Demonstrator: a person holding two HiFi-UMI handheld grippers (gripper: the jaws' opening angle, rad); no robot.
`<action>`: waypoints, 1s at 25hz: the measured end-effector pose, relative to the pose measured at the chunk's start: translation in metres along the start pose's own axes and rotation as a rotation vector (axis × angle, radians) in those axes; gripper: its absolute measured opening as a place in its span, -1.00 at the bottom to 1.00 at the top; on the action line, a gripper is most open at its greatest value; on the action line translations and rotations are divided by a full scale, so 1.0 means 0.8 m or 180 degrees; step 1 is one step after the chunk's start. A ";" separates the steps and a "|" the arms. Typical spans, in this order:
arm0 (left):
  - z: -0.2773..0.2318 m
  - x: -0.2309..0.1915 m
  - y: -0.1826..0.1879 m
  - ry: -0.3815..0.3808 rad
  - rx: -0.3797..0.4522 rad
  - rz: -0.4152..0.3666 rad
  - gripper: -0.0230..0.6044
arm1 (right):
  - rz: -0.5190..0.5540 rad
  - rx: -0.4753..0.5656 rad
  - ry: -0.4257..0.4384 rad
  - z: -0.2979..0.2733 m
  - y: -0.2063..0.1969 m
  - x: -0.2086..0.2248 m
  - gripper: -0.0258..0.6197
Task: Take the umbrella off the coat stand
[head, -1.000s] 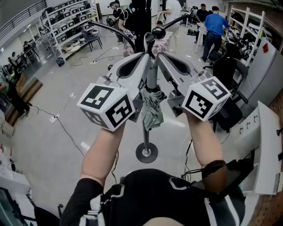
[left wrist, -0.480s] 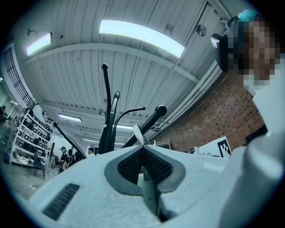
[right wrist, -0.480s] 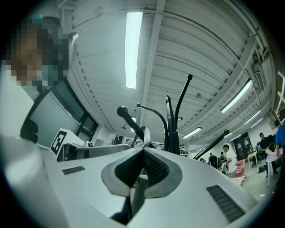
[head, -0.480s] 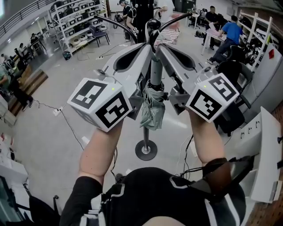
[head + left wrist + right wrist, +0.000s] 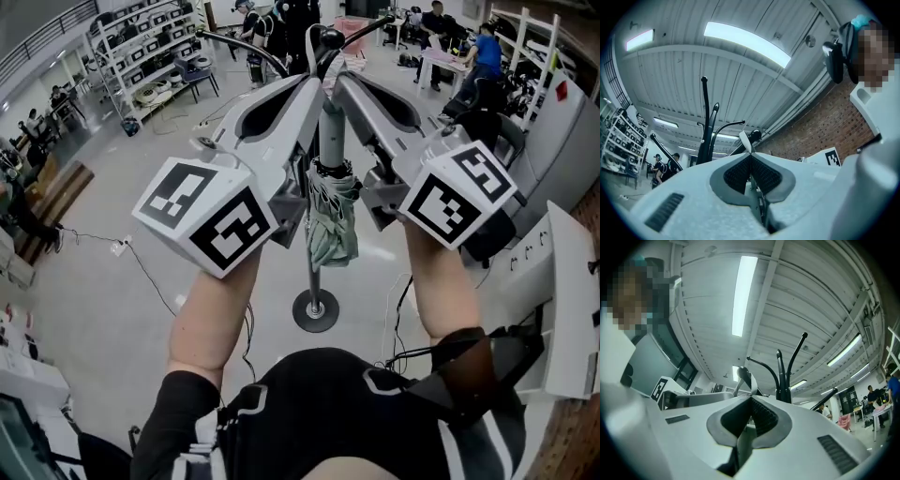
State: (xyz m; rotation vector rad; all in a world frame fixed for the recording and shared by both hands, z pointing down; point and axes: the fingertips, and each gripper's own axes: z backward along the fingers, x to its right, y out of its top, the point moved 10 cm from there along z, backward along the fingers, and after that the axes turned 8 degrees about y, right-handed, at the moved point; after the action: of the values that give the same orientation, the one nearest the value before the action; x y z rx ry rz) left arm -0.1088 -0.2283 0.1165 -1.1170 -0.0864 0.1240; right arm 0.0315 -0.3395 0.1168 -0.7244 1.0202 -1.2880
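Observation:
A folded grey-green umbrella (image 5: 333,220) hangs against the grey pole (image 5: 330,136) of the coat stand, above its round base (image 5: 315,310). My left gripper (image 5: 314,86) and right gripper (image 5: 343,84) meet tip to tip just under the stand's black knob (image 5: 331,39). In the left gripper view my left gripper (image 5: 750,153) is shut on a thin pale strap (image 5: 745,140). The right gripper view shows my right gripper (image 5: 751,398) shut on the same strap (image 5: 751,380), with the black hooks (image 5: 783,373) behind. Where the strap joins the umbrella is hidden.
Shelving racks (image 5: 150,56) stand at the back left and several people work at tables far behind. A black office chair (image 5: 487,131) and a white cabinet (image 5: 562,309) are on the right. A cable with a socket strip (image 5: 117,248) lies on the floor to the left.
Both grippers have come up and closer to the head camera, still pinched together at the stand's top. The umbrella has risen a little along the pole.

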 end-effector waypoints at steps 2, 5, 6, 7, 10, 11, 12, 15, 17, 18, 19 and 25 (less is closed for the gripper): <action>0.003 0.000 0.009 -0.0084 -0.0003 0.0014 -0.88 | 0.0047 0.0015 -0.0088 -0.002 0.007 -0.010 -0.90; 0.005 0.005 0.016 -0.0232 -0.0002 0.0044 -0.88 | 0.0126 0.0038 -0.0250 0.004 0.015 -0.022 -0.90; 0.007 0.006 0.020 -0.0275 -0.0004 0.0054 -0.88 | 0.0136 0.0049 -0.0294 0.004 0.018 -0.026 -0.90; 0.009 0.005 0.024 -0.0316 -0.0007 0.0069 -0.88 | 0.0146 0.0059 -0.0331 0.003 0.021 -0.031 -0.90; 0.014 0.007 0.032 -0.0427 -0.0009 0.0135 -0.88 | 0.0202 0.0061 -0.0433 0.005 0.031 -0.045 -0.90; 0.017 0.011 0.031 -0.0457 -0.0007 0.0156 -0.88 | 0.0216 0.0060 -0.0460 0.011 0.032 -0.050 -0.90; 0.020 0.016 0.028 -0.0483 -0.0006 0.0174 -0.88 | 0.0223 0.0062 -0.0483 0.017 0.033 -0.055 -0.90; 0.035 0.026 0.022 -0.0560 -0.0020 0.0228 -0.88 | 0.0248 0.0039 -0.0547 0.031 0.030 -0.074 -0.90; 0.047 0.029 0.020 -0.0599 -0.0035 0.0266 -0.88 | 0.0265 -0.0002 -0.0588 0.035 0.029 -0.089 -0.90; 0.053 0.031 0.019 -0.0613 -0.0045 0.0277 -0.88 | 0.0267 -0.0023 -0.0610 0.037 0.028 -0.096 -0.90; 0.058 0.033 0.018 -0.0627 -0.0057 0.0284 -0.88 | 0.0264 -0.0045 -0.0635 0.039 0.026 -0.102 -0.90; 0.096 0.035 0.005 -0.0646 -0.0127 0.0371 -0.88 | 0.0204 -0.0131 -0.0768 0.050 0.010 -0.141 -0.90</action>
State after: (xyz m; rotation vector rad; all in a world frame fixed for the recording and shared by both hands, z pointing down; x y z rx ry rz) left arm -0.0912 -0.1541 0.1464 -1.1470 -0.2057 0.3414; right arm 0.0738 -0.2318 0.1487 -0.8497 0.8683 -1.0973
